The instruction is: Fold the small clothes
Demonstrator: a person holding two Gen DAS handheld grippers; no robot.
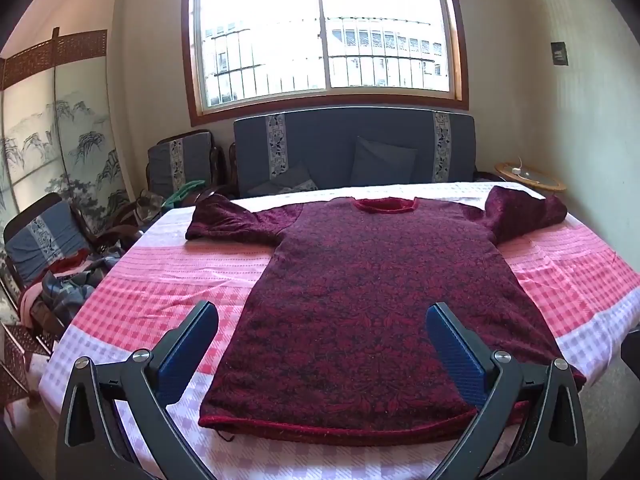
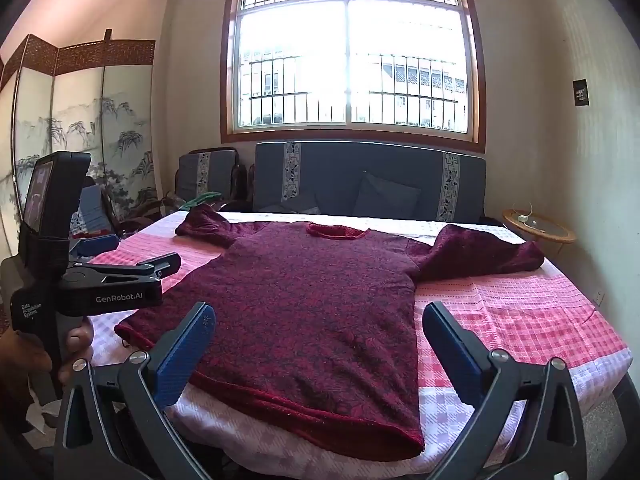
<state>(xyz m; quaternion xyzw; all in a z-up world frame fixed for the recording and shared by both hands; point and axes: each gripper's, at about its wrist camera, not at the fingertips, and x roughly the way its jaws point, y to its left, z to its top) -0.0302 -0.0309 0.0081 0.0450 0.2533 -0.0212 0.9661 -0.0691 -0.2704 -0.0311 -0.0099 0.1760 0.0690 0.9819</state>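
Observation:
A dark red patterned short-sleeved top (image 1: 368, 300) lies flat and spread out on the pink checked table cloth (image 1: 172, 280), collar far, hem near. My left gripper (image 1: 322, 316) is open above the hem's left part, empty. My right gripper (image 2: 320, 316) is open above the hem's right part of the top (image 2: 312, 300), empty. In the right wrist view the left gripper's body shows at the left, its fingers (image 2: 160, 266) over the cloth (image 2: 520, 312). Both sleeves lie spread out to the sides.
A blue sofa (image 1: 352, 148) stands behind the table under a window. Chairs with piled clothes (image 1: 68, 284) stand at the left, before a painted folding screen (image 1: 48, 140). A small round side table (image 2: 538, 230) is at the far right.

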